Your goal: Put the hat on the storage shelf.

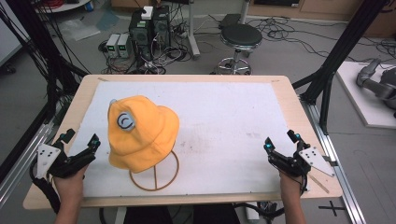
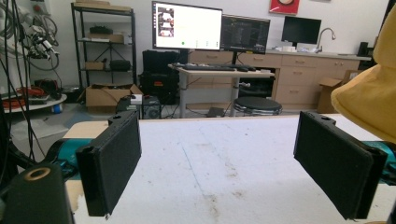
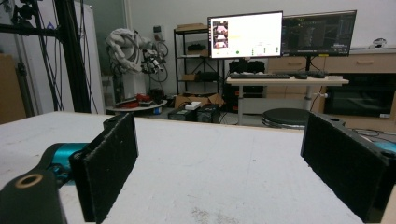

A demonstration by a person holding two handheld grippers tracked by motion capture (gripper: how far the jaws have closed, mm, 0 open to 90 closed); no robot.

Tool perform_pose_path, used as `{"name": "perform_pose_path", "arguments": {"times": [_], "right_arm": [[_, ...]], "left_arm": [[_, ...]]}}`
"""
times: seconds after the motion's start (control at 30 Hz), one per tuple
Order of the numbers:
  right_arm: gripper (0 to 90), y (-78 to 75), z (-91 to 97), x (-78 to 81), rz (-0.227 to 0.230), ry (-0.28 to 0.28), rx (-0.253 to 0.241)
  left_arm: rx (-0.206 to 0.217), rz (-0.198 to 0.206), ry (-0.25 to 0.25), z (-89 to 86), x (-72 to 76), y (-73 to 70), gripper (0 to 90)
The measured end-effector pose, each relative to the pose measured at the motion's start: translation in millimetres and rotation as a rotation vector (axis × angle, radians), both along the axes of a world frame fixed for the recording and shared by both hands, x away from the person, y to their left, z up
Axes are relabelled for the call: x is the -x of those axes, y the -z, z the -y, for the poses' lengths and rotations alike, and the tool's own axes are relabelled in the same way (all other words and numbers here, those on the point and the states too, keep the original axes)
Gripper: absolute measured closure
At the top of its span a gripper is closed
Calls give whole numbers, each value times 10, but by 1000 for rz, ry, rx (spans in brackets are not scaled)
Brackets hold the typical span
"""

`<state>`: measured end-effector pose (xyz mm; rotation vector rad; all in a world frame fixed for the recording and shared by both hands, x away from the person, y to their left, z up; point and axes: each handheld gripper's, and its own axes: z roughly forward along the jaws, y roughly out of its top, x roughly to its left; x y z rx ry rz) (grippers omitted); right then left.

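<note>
My left gripper [image 1: 82, 143] rests at the near left corner of the table [image 1: 289, 93], jaws spread wide with nothing between them. In the left gripper view I look out between the two black pads [image 2: 112, 163] across a bare stretch of the white mat [image 2: 224, 154], and the gap between them holds only mat. The yellow hat [image 1: 142, 130] sits just to the right of this gripper, near but not touching it; in the left gripper view its brim [image 2: 366, 105] hangs in at the right edge, above and beyond my right-hand pad. The hat is perched on a thin wire stand [image 1: 156, 175] whose round base lies flat on the mat, toward the near edge and left of the table's middle. A grey round patch [image 1: 125, 121] shows on the side of the crown that faces me.

My right gripper [image 1: 281, 143] lies at the near right corner, well apart from the hat, with a wide bare stretch of mat between them. Its jaws are also spread, holding nothing; the right gripper view shows the two pads [image 3: 109, 163] far apart over the mat.

Past the far edge of the table I can see a black stool [image 1: 239, 39] and some computer cases [image 1: 149, 30] on the floor among cables.
</note>
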<state>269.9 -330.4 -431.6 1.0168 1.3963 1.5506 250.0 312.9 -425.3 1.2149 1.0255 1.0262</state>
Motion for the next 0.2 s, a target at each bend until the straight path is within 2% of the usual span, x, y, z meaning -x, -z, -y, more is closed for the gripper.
{"name": "perform_pose_path", "arguments": {"times": [0.2], "right_arm": [[108,-5,3,0,2,2,-1]], "left_arm": [[-1,1,-6,-11,2,-6,153]]}}
